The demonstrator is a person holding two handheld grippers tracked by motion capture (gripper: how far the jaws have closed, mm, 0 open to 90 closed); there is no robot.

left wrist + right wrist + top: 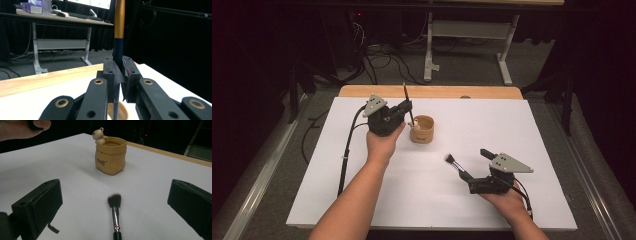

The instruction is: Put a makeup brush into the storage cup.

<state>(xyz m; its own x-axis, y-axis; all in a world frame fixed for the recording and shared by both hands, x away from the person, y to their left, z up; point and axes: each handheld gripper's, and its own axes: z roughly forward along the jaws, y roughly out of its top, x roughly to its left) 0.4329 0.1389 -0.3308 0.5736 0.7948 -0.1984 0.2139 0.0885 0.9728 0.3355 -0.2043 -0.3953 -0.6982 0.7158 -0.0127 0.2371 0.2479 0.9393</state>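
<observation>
Left gripper (pixel 408 107) clamps a brush (pixel 119 30) upright above the cup (pixel 422 129), insertion in hand; right gripper (pixel 472 172), wide, straddles second brush (pixel 115 216) at cup's 5 o'clock, needs closing.

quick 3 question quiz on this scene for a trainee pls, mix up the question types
1. True or false: the left gripper is shut on a brush handle.
2. Where is the makeup brush that lies on the table?
A. inside the pot
B. between the open jaws of the right gripper
C. on the floor
3. What small figure sits on the rim of the tan pot?

Key
1. True
2. B
3. A little bear-like figurine
</observation>
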